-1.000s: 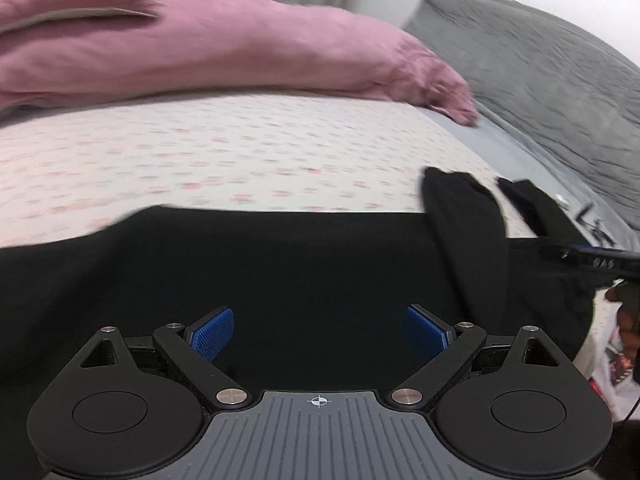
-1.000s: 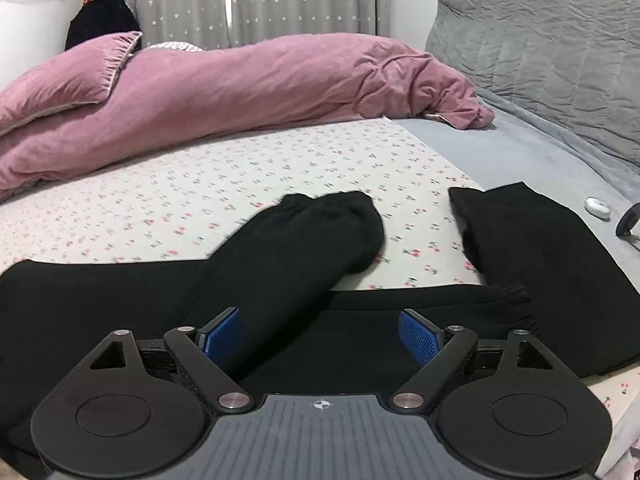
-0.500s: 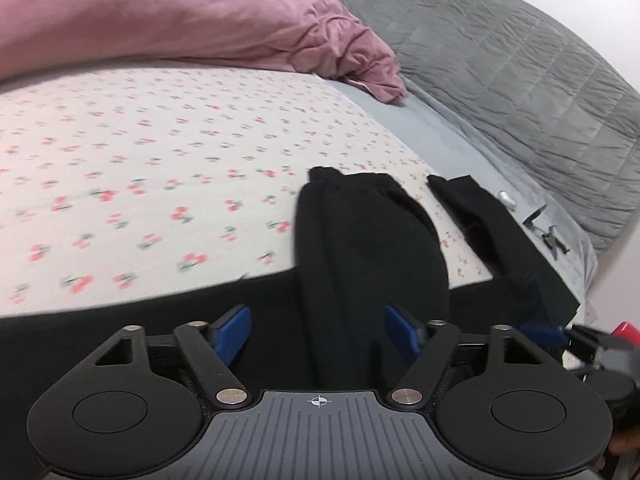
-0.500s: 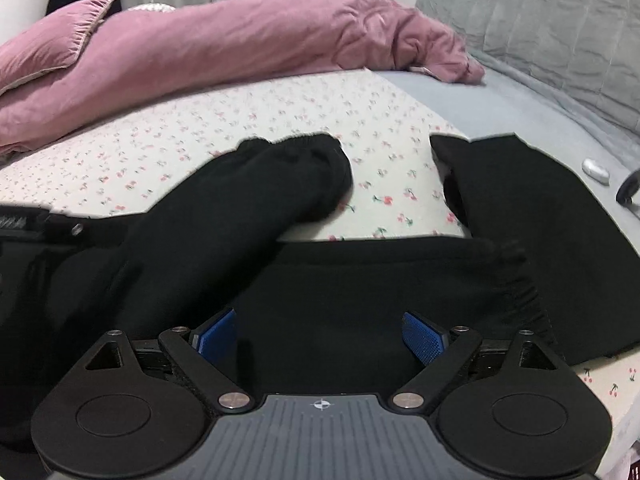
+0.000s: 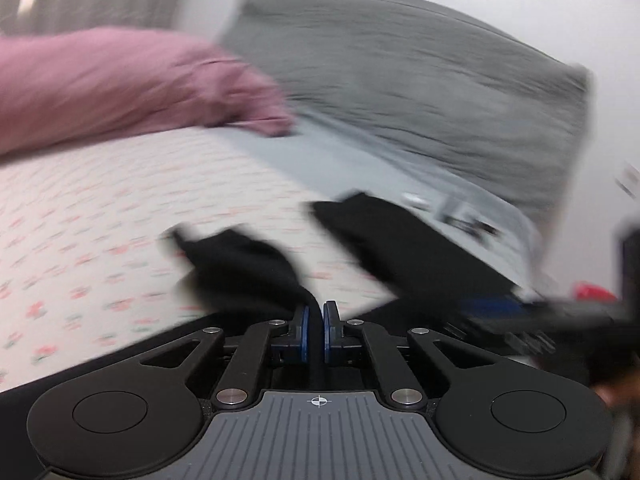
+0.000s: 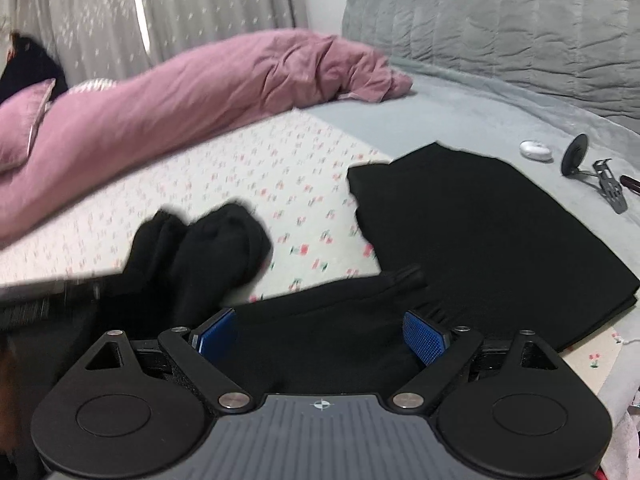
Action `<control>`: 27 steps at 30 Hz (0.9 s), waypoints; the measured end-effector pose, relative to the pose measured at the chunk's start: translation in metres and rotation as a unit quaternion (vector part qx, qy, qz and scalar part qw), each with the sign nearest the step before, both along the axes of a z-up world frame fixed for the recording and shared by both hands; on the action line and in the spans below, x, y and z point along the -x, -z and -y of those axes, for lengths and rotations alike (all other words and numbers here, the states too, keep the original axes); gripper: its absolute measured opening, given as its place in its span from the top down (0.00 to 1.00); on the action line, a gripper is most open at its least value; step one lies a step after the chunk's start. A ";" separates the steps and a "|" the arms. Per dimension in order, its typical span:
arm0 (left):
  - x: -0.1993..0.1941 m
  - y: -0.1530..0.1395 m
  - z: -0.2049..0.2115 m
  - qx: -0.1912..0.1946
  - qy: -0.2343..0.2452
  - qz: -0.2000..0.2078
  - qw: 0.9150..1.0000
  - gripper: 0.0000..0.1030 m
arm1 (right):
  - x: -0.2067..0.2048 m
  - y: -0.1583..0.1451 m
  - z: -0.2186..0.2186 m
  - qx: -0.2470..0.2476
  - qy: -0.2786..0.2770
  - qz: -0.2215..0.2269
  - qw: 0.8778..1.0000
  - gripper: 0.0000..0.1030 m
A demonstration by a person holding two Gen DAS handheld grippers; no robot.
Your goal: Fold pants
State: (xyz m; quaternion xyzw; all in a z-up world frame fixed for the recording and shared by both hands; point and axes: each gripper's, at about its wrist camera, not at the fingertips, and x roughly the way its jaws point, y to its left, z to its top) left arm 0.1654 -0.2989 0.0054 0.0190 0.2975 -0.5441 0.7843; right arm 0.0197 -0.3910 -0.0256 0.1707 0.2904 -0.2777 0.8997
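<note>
While a fold of the pants (image 5: 248,264) is pinched by the left gripper (image 5: 315,328), the right gripper (image 6: 320,332) is held wide apart, empty; grasping the waistband probably comes next.

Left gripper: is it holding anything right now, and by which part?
The left gripper is shut on a fold of the black pants, at the near end of the bunched leg. The right gripper is open, holding nothing.

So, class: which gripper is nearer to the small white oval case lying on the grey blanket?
Right. The right gripper hovers open over the black pants, with the white case ahead to its right. The left gripper, shut on black fabric, sits farther away.
</note>
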 end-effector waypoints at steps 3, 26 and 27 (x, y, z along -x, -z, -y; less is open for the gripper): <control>0.033 -0.003 0.014 -0.006 0.054 0.016 0.998 0.96 | 0.008 -0.005 0.009 -0.020 0.010 0.026 0.999 0.11; 0.088 0.019 -0.053 -0.090 0.034 0.092 0.991 0.35 | 0.024 0.001 0.017 -0.066 -0.039 0.029 0.997 0.11; 0.091 0.021 -0.060 -0.097 0.030 0.102 0.990 0.35 | 0.024 0.001 0.017 -0.066 -0.039 0.031 0.997 0.11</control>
